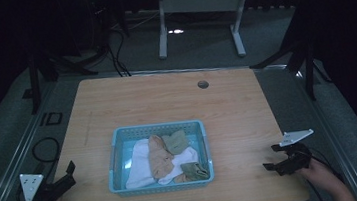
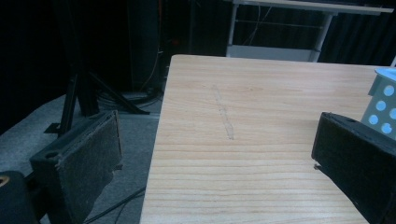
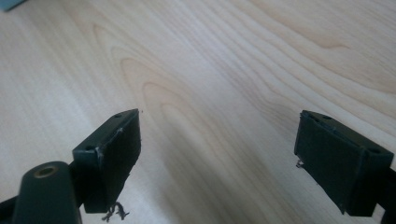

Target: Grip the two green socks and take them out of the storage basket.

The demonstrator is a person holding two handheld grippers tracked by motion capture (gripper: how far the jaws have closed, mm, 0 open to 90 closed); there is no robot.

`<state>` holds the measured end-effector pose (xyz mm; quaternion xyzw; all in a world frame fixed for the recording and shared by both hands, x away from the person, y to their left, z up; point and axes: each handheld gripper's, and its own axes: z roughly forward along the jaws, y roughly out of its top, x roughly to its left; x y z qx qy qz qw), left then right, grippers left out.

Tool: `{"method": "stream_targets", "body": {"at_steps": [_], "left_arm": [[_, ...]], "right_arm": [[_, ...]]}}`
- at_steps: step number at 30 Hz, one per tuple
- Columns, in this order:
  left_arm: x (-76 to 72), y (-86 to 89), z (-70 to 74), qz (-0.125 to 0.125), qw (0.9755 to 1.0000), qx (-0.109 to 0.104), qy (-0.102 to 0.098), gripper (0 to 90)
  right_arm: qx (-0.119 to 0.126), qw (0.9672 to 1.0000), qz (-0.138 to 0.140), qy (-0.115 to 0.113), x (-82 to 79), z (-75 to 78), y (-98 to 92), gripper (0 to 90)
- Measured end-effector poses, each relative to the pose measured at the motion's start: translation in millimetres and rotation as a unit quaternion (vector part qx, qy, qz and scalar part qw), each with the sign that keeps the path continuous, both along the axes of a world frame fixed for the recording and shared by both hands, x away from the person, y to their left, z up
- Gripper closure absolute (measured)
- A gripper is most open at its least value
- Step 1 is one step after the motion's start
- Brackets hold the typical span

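presently, both tools sit idle at the near corners of the bench (image 1: 227, 100). the left gripper (image 1: 66, 176) rests at the near left edge, jaws spread wide with nothing between them; in the left gripper view its jaws frame bare wood and the bench's left edge. the right gripper (image 1: 272, 163) lies at the near right, jaws likewise spread and empty over plain wood grain.

the work in hand is the blue basket (image 1: 117, 159), standing near the middle of the bench's front half, between the two grippers and well apart from each. inside lies a heap of small cloths: a white cloth (image 1: 141, 170) underneath, a peach cloth (image 1: 160, 160) across it, an olive cloth (image 1: 175, 141) toward the far side and another olive piece (image 1: 194, 170) at the near right corner.

judgement: the cloths look light, soft and limp; they will drape and may drag a neighbour along when lifted. a raised fold or bunched ridge on the topmost piece looks the best hold, pinched from above. the perforated basket looks like light plastic and may slide if a cloth snags.
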<state>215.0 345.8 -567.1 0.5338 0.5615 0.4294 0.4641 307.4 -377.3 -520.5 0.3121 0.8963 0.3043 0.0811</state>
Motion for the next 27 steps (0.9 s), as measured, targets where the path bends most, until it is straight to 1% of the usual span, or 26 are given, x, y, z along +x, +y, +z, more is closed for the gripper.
{"method": "stream_targets", "body": {"at_steps": [2, 4, 5, 7, 8, 9, 11, 13, 14, 16, 19, 20, 21, 22, 24, 25, 26, 27], "left_arm": [[0.1, -0.1, 0.0, 0.0, 1.0, 0.001, 0.0, 1.5], [0.4, 0.0, 0.0, -0.002, 1.0, 0.001, -0.001, 1.5], [0.5, 0.0, 0.0, -0.004, 1.0, 0.001, -0.001, 1.5], [0.5, -0.2, 0.0, -0.005, 1.0, 0.002, -0.001, 1.4], [0.5, -0.2, 0.0, -0.005, 1.0, 0.002, -0.001, 1.5], [0.5, -0.3, 0.1, -0.005, 1.0, 0.002, 0.0, 1.5], [0.7, -0.3, 0.2, -0.006, 1.0, 0.002, 0.001, 1.5], [0.9, -0.3, 0.2, -0.007, 1.0, 0.002, 0.001, 1.5], [1.0, -0.3, 0.3, -0.007, 1.0, 0.001, 0.002, 1.4], [1.0, -0.3, 0.2, -0.008, 1.0, 0.001, 0.002, 1.4], [1.3, 0.3, 0.2, -0.009, 1.0, -0.002, 0.002, 1.5], [1.4, 0.4, 0.2, -0.01, 0.9999, -0.002, 0.001, 1.5], [1.4, 0.4, 0.2, -0.01, 0.9999, -0.003, 0.001, 1.5], [1.3, 0.4, 0.2, -0.011, 0.9999, -0.003, 0.001, 1.5], [1.3, 0.4, 0.2, -0.011, 0.9999, -0.003, 0.0, 1.5], [1.2, 0.4, 0.2, -0.011, 0.9999, -0.004, 0.0, 1.5], [1.2, 0.4, 0.2, -0.011, 0.9999, -0.004, 0.0, 1.5], [1.2, 0.5, 0.2, -0.012, 0.9999, -0.004, 0.0, 1.5]], "right_arm": [[-0.014, 0.9997, 0.013, 0.012, 1.1, 2.8, 4.4, 14.4], [-0.039, 0.9986, 0.029, 0.023, 2.5, 6.2, 8.9, 14.4], [-0.046, 0.998, 0.033, 0.03, 3.6, 8.2, 10.7, 14.4], [-0.058, 0.9959, 0.055, 0.042, 5.0, 11.7, 15.4, 14.4], [-0.058, 0.9959, 0.055, 0.042, 5.0, 11.7, 15.4, 14.4], [-0.066, 0.9946, 0.065, 0.046, 5.2, 12.9, 18.3, 14.4], [-0.094, 0.9896, 0.09, 0.062, 6.6, 14.0, 26.0, 15.5], [-0.108, 0.9859, 0.104, 0.073, 6.6, 14.7, 32.1, 16.6], [-0.113, 0.9847, 0.112, 0.072, 6.7, 15.4, 35.3, 17.0], [-0.118, 0.9838, 0.114, 0.073, 5.8, 17.2, 39.2, 17.0], [-0.125, 0.9814, 0.121, 0.079, 4.0, 19.6, 45.7, 17.0], [-0.137, 0.9796, 0.128, 0.072, 2.2, 20.0, 48.7, 16.5], [-0.15, 0.9771, 0.136, 0.067, 0.0, 20.4, 51.8, 15.0], [-0.154, 0.9756, 0.141, 0.069, -1.4, 21.0, 54.6, 13.5], [-0.151, 0.9752, 0.147, 0.068, -2.9, 23.0, 59.6, 13.9], [-0.15, 0.9755, 0.146, 0.068, -3.3, 24.2, 61.6, 13.9], [-0.149, 0.9752, 0.146, 0.072, -3.4, 25.5, 63.5, 14.0], [-0.152, 0.9741, 0.15, 0.074, -3.3, 26.5, 65.2, 14.3]]}}
